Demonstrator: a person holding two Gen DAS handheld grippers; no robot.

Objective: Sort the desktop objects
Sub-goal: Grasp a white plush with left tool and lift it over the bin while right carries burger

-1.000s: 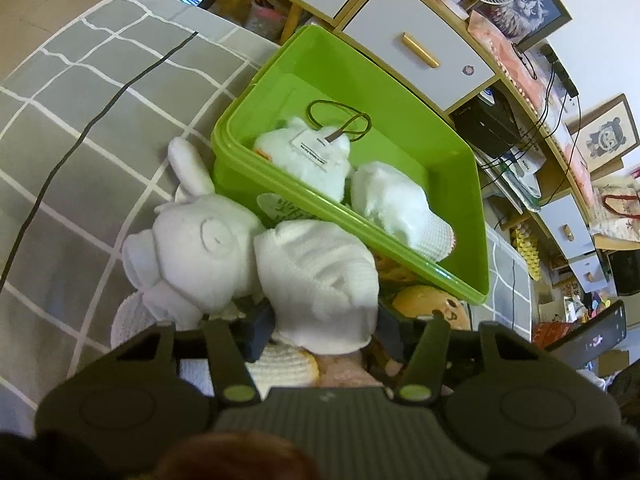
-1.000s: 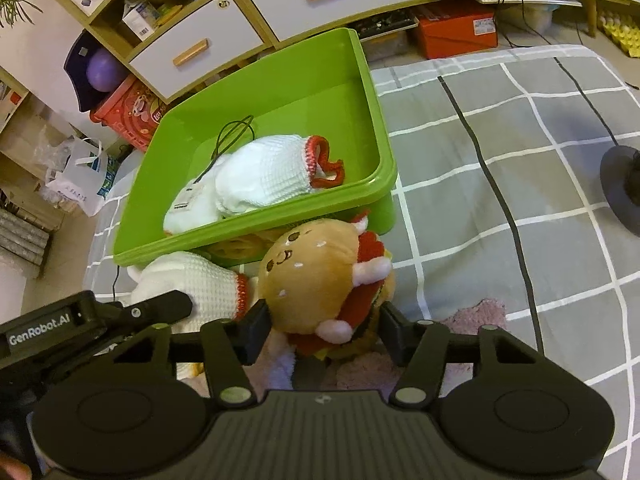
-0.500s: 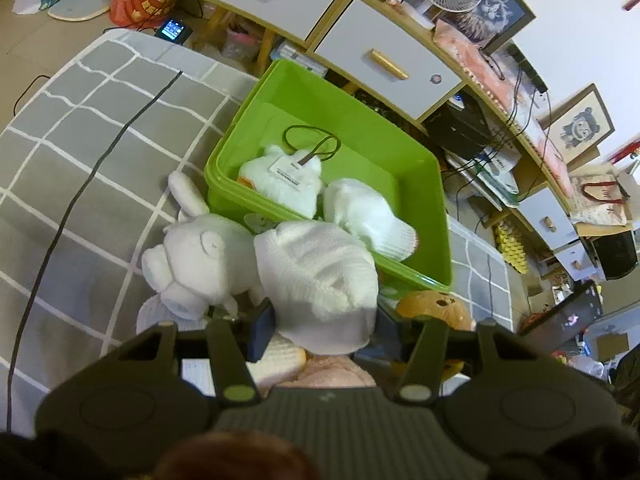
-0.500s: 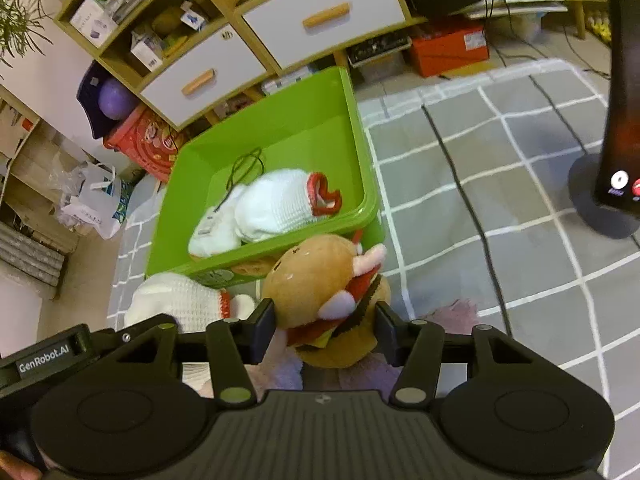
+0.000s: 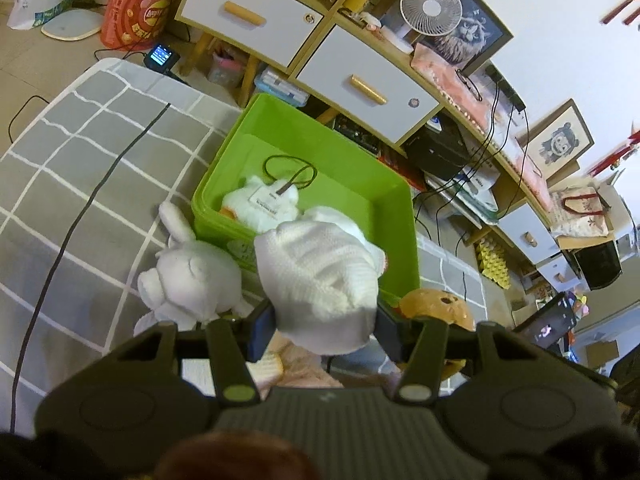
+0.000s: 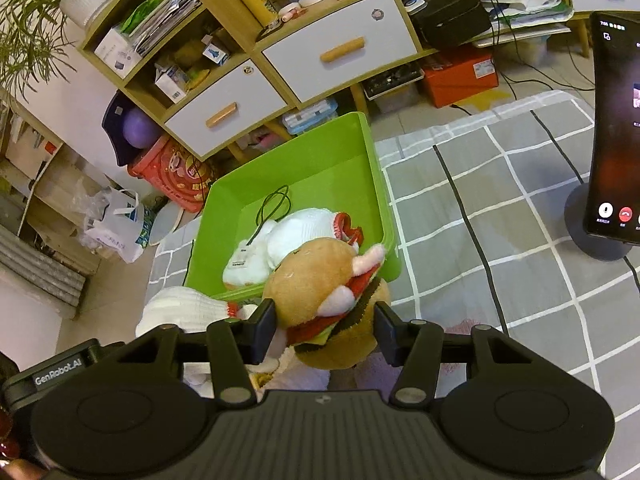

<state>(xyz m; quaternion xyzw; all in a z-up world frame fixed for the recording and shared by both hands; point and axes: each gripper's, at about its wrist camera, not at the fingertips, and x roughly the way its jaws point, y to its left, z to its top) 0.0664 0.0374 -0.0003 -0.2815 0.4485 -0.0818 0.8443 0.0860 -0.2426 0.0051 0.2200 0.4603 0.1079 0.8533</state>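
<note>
Two grips are loaded: the left gripper (image 5: 324,330) clamps a white knit glove (image 5: 320,276), and the right gripper (image 6: 324,330) squeezes a burger plush (image 6: 328,300). Both hang just short of the green bin (image 6: 376,184). Either soft, squashy toy could slip out and land outside, or catch its near rim.

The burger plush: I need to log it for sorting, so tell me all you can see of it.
The burger plush is a soft tan bun with a small stitched face, red, green and dark filling layers, and pink nubs on its side. It is tilted, clamped between the right claw's fingers, lifted in front of the green bin's near rim.
</note>
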